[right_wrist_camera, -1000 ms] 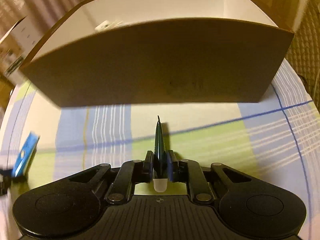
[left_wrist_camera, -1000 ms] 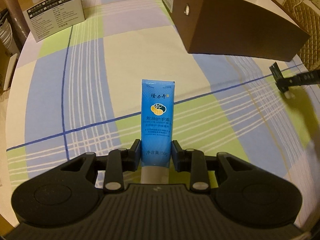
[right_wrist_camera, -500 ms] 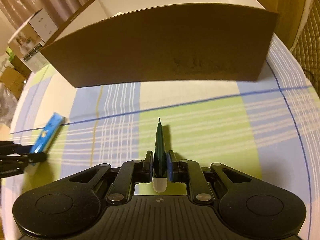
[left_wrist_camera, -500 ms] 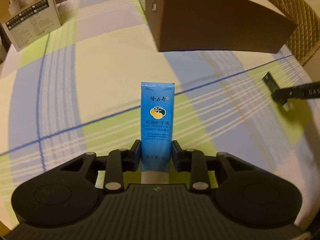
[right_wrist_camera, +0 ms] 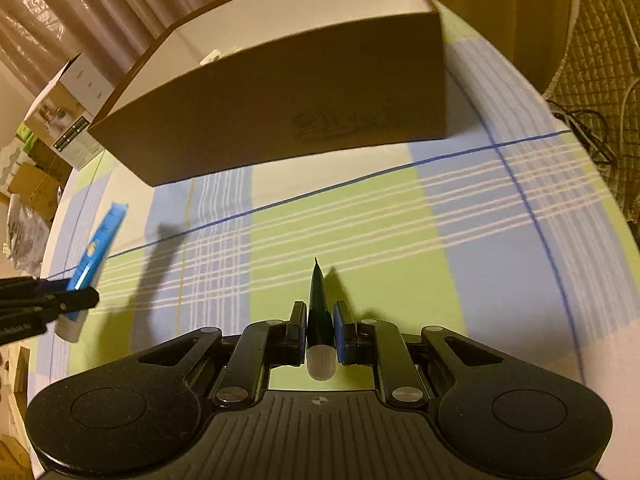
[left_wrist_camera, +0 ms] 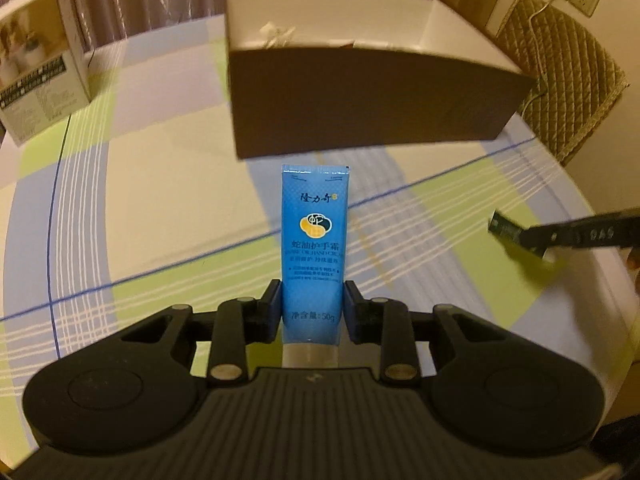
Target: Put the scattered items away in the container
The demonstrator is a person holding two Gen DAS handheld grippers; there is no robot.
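Note:
My left gripper is shut on a blue hand cream tube, held above the table and pointing at the brown cardboard box. The box is open on top with white inner walls and some small items inside. My right gripper is shut on a thin dark green tube with a translucent cap, seen edge-on. The box stands ahead of it. Each gripper shows in the other's view: the right one at the right, the left one with the blue tube at the left.
The round table wears a plaid cloth of blue, green and cream. A printed white carton stands at the far left. A quilted chair sits behind the table's right edge. Curtains hang at the back.
My left gripper has swung to face the box and risen, so the box's inside now shows. My right gripper has drawn back and turned, with the box farther away.

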